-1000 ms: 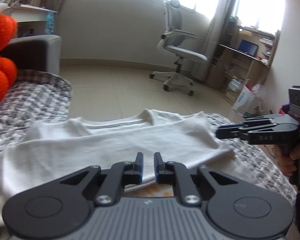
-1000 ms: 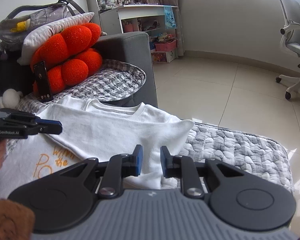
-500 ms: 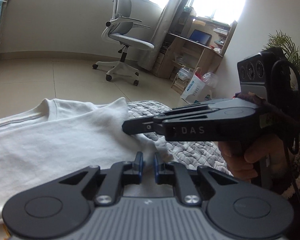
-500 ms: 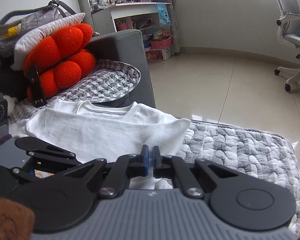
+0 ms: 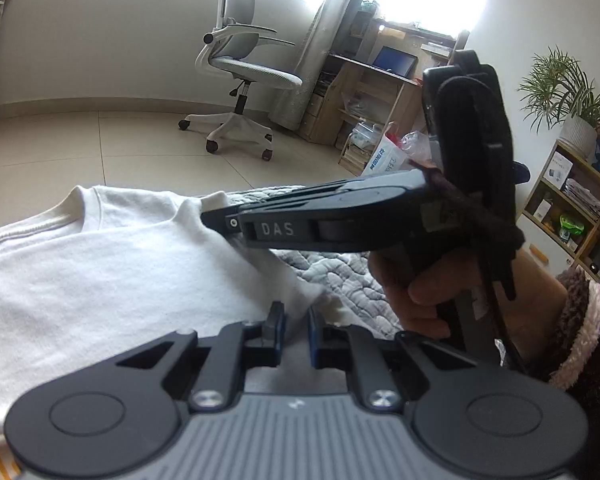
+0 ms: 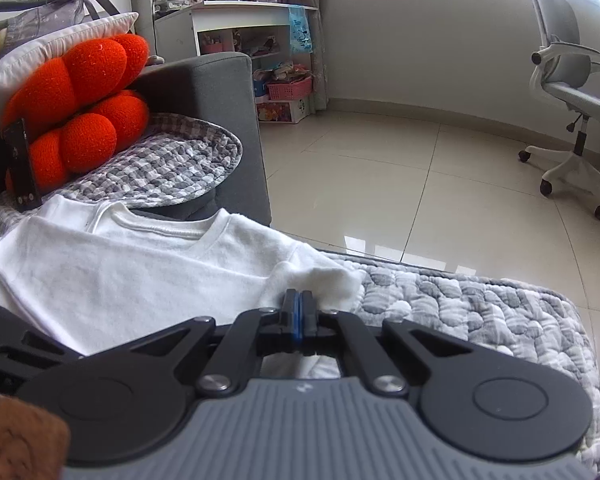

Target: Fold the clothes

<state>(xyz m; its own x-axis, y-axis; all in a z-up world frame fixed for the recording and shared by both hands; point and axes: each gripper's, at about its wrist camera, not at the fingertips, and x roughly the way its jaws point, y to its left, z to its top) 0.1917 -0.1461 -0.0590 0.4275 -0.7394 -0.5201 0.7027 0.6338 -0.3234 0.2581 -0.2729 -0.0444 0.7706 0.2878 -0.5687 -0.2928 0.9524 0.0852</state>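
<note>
A white shirt (image 6: 140, 280) lies flat on a grey quilted cover (image 6: 460, 312), collar toward the sofa arm, with one layer folded over it. My right gripper (image 6: 300, 312) is shut at the shirt's near right corner. The fabric bunches up just past its tips, so it seems pinched. In the left wrist view the shirt (image 5: 100, 272) spreads to the left, and the right gripper (image 5: 216, 220) reaches in from the right in a hand (image 5: 440, 280). My left gripper (image 5: 294, 320) sits at the shirt's edge, its jaws almost together. White fabric shows in the slit; a pinch is not clear.
Orange cushions (image 6: 80, 92) and a dark phone (image 6: 20, 160) lean against the grey sofa arm (image 6: 220, 92) at the back left. The cover's edge (image 5: 340, 276) drops to a tiled floor. An office chair (image 5: 240, 60) and a wooden desk (image 5: 380, 92) stand beyond.
The right jaws closed from a small gap, and that gripper came forward and down onto the shirt's corner, which bunched up. The left gripper swung right toward the right gripper, then held still.
</note>
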